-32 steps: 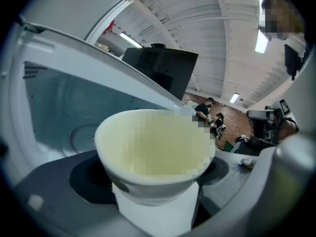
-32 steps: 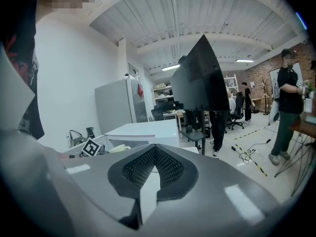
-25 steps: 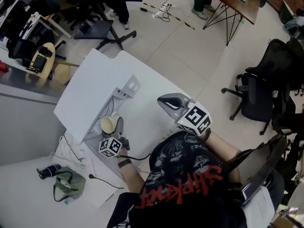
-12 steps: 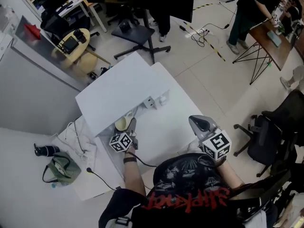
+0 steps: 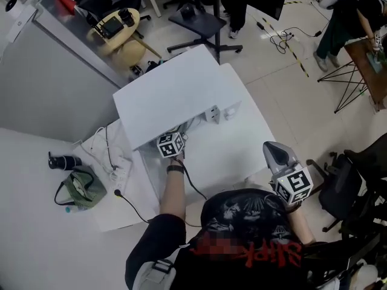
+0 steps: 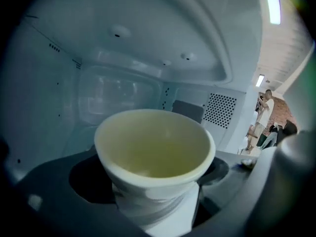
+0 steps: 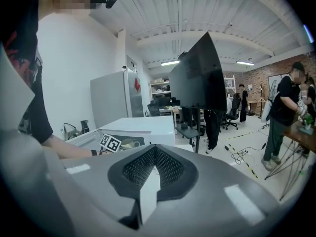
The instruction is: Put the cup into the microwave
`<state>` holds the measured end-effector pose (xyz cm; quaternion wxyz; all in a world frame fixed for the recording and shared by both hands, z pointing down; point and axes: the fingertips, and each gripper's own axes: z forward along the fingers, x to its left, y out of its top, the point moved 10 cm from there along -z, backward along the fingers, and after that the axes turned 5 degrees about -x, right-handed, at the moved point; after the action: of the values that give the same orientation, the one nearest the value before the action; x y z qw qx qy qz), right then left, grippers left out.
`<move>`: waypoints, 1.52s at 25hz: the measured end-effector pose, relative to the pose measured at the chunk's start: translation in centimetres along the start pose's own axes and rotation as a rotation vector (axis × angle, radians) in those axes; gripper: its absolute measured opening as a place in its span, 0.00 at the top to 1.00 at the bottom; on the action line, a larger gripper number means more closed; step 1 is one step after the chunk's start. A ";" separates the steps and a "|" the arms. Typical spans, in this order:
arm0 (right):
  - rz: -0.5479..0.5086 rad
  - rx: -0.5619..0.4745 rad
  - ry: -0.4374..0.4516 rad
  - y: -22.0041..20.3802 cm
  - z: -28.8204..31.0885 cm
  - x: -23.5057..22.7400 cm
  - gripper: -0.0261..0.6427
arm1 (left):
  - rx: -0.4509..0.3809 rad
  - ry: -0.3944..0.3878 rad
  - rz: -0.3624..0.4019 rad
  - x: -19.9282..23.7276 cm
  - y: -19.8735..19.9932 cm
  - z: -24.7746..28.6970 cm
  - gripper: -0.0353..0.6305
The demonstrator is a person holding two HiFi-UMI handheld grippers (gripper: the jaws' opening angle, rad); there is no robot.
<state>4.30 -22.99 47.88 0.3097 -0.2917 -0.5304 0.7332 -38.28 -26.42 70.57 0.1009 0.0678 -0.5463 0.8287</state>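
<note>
A cream cup (image 6: 154,152) sits upright between the jaws of my left gripper (image 6: 157,215), which is shut on its lower part. In the left gripper view the cup is inside the white microwave's cavity (image 6: 123,58), with the perforated side wall behind it. From the head view, the left gripper (image 5: 171,143) reaches under the top of the microwave (image 5: 175,92), and the cup is hidden there. My right gripper (image 5: 279,159) hangs off to the right over the table edge, shut and holding nothing. In the right gripper view, the cup (image 7: 129,143) shows in the microwave's opening.
The microwave stands on a white table (image 5: 242,141). On the floor to the left lie a green bag (image 5: 81,187), a black item (image 5: 60,161) and cables (image 5: 109,156). Office chairs (image 5: 202,23) stand beyond the table. A person (image 7: 284,112) stands far right.
My left gripper has moved forward with the cup, from in front of the microwave's opening to inside the cavity. The head view has shifted. The right gripper stays off to the right.
</note>
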 end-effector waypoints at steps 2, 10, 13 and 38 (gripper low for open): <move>-0.001 0.003 -0.004 0.0 -0.2 0.1 0.96 | 0.042 0.045 0.035 0.6 -0.1 1.1 0.26; 0.012 0.012 -0.015 -0.4 -1.0 0.0 0.96 | 0.037 0.167 0.054 2.1 0.0 1.5 0.26; 0.007 0.006 0.002 -0.3 -0.9 0.4 0.96 | 0.042 0.185 0.053 2.1 0.0 1.9 0.26; 0.041 -0.182 0.217 0.6 -0.8 2.9 0.96 | -0.187 -0.312 0.190 -20.1 3.3 -22.2 0.94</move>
<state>2.94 -20.46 46.83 0.3223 -0.4070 -0.5521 0.6525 -19.64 -9.13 54.40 -0.0579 0.1338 -0.6337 0.7597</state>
